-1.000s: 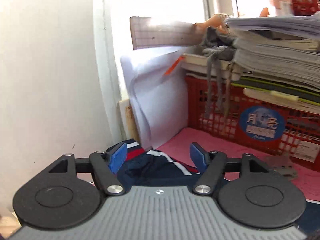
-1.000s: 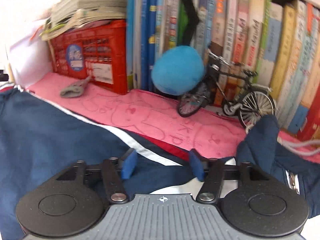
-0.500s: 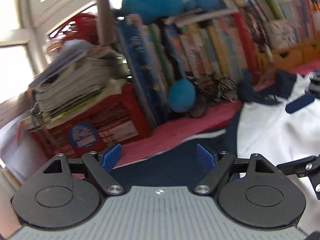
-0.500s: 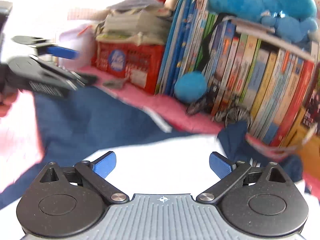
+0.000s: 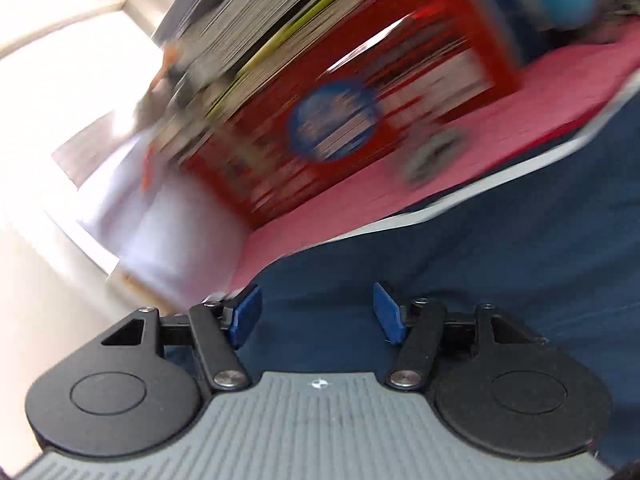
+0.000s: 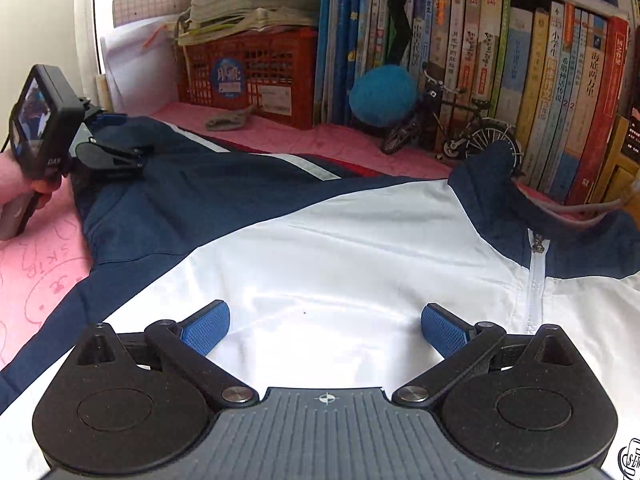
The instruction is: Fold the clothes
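A navy and white zip jacket (image 6: 340, 248) lies spread on the pink mat (image 6: 36, 280). Its navy sleeve (image 6: 180, 192) reaches toward the back left. My left gripper (image 5: 316, 312) hangs low over that sleeve (image 5: 500, 272), rolled to one side. Its jaws are closing, with navy cloth lying between the blue pads (image 5: 246, 312), which do not press on it. In the right wrist view a hand holds the left gripper (image 6: 124, 140) at the sleeve's far end. My right gripper (image 6: 324, 328) stands wide open over the white front, holding nothing. The zipper (image 6: 536, 272) runs to its right.
At the back stands a red crate (image 6: 256, 76) with stacked papers on top. Beside it are a row of upright books (image 6: 500, 60), a blue plush ball (image 6: 382, 94) and a model bicycle (image 6: 452, 128). A grey cloth scrap (image 6: 228, 120) lies on the mat. A white wall closes the left side.
The left gripper swung away from the bookshelf, rolled and dropped onto the navy sleeve, jaws narrower. The right gripper opened wide and now hovers over the white front instead of the navy cloth.
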### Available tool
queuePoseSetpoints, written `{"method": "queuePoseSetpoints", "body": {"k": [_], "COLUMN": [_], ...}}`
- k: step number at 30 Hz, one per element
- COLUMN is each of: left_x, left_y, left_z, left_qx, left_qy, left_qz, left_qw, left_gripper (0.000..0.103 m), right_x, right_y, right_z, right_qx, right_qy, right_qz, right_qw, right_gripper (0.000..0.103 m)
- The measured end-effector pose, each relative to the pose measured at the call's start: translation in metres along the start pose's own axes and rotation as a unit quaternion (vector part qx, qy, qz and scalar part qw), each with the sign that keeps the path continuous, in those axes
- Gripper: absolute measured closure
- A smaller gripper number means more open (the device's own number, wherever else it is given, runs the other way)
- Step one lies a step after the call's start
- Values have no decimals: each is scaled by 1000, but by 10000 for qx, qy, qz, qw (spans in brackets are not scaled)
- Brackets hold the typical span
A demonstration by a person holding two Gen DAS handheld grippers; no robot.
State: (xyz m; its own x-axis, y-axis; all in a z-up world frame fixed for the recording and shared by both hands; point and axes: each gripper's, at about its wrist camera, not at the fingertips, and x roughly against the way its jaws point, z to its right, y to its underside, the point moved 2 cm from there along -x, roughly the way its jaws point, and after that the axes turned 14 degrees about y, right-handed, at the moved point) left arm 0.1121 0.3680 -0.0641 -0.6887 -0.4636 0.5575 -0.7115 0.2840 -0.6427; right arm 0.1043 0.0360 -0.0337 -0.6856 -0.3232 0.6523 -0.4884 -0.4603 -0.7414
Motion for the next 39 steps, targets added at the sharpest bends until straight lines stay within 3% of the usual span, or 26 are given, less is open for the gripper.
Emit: {"method": "queuePoseSetpoints", "body": {"k": [5,9,10,12,16,19,21,25,28,29,30,32,34,37,39], "left_x": [-47,-67,-64,-58,3,61,98,138,143,141,143,138,133,133,135], "left_y": [12,16,12,4,-14,-35,-46,-49,-41,-38,-34,-34,-32,-31,-31], "left_z": [-60,-85,-85,-83,-48,1,39,109,154,169,175,173,168,167,171], "left_qx": [635,1322,1422,1616,1654,1424,1269,1250,742,568,628,748,939,992,875], "left_qy": [-769,-1414,-1343,-1162,-476,664,1576,3140,3275,3157,3021,2937,2943,2924,2812], "left_qz": [-656,-1174,-1154,-1080,110,843,1113,984,742,593,821,801,741,713,749], "left_qw": [9929,9740,9739,9740,9850,9840,9730,9360,9390,9453,9477,9496,9482,9485,9527], "left_gripper": [41,41,45,46,45,42,39,38,38,36,35,22,19,16,16], "right_x": [0,0,0,0,0,0,0,7,19,24,29,42,58,86,104], "right_y": [-1,0,-1,0,0,0,0,5,16,22,28,48,70,111,136], "right_z": [1,1,1,0,0,0,0,13,38,52,66,106,152,224,267], "right_qx": [0,-5,-11,-14,-22,-30,-38,-195,-413,-511,-571,-697,-1074,-1243,-1334], "right_qy": [1,5,3,2,3,1,-4,137,273,338,457,919,1206,2456,3283], "right_qz": [-3,-8,-12,-14,-16,-20,-23,-36,-71,-110,-161,-307,-441,-528,-587], "right_qw": [10000,10000,10000,10000,10000,10000,10000,9997,9987,9981,9972,9928,9859,9599,9333], "right_gripper": [0,0,0,0,0,0,0,0,0,0,0,0,0,1,1]}}
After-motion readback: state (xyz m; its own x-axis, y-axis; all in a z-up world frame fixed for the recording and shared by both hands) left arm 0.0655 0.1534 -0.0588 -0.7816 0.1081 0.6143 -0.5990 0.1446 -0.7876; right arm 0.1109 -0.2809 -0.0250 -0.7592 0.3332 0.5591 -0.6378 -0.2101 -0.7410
